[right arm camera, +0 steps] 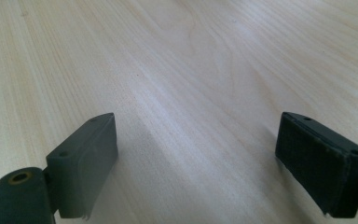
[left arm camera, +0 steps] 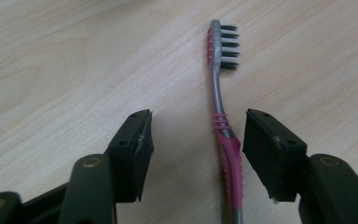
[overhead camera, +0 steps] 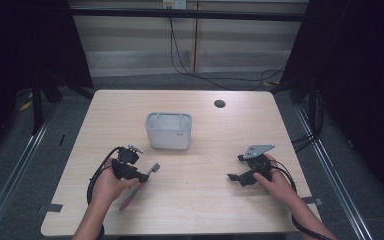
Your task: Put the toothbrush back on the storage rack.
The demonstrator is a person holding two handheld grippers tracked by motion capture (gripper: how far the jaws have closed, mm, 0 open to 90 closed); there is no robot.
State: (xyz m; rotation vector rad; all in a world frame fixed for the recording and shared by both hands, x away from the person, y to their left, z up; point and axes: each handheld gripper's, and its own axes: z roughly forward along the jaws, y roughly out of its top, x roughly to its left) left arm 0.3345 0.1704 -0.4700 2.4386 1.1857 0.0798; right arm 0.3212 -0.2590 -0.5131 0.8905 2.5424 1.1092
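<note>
A pink and grey toothbrush with dark bristles lies flat on the wooden table, at the front left. My left gripper sits over its middle. In the left gripper view the toothbrush handle lies between the two pads, nearer the right pad, and neither pad touches it; the jaws stand open around it. My right gripper rests at the front right, open, with bare table between its pads.
A light grey rectangular bin stands at the table's middle, behind the toothbrush. A round cable hole sits near the far edge. Cables trail from both grippers off the front of the table.
</note>
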